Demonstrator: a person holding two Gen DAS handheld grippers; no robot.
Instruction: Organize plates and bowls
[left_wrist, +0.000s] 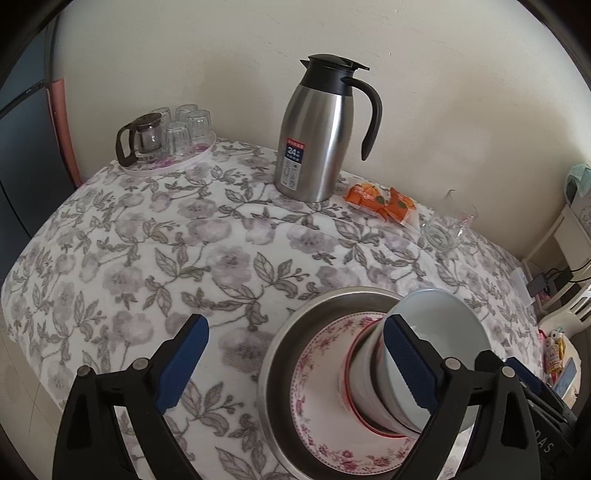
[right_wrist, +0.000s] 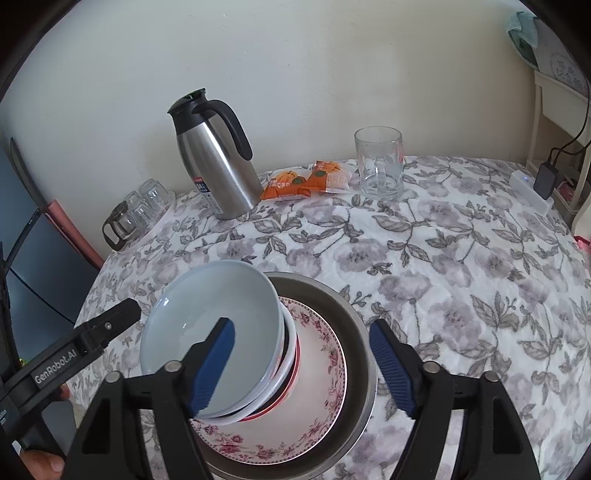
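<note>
Pale blue bowl (right_wrist: 210, 332) is seen topping nested bowls on the floral plate (right_wrist: 325, 373), inside the steel pan (right_wrist: 354, 317). Left gripper (left_wrist: 295, 369) and right gripper (right_wrist: 303, 365) are spread wide, nothing clamped. Steel jug (left_wrist: 314, 136) is set well behind the pan.

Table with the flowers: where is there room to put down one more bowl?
The tablecloth lies bare in front of the glass mug, right of the metal pan. Another bare patch lies between the glasses tray and the pan. Along the wall it is crowded: thermos jug, snack packets, mug.
</note>
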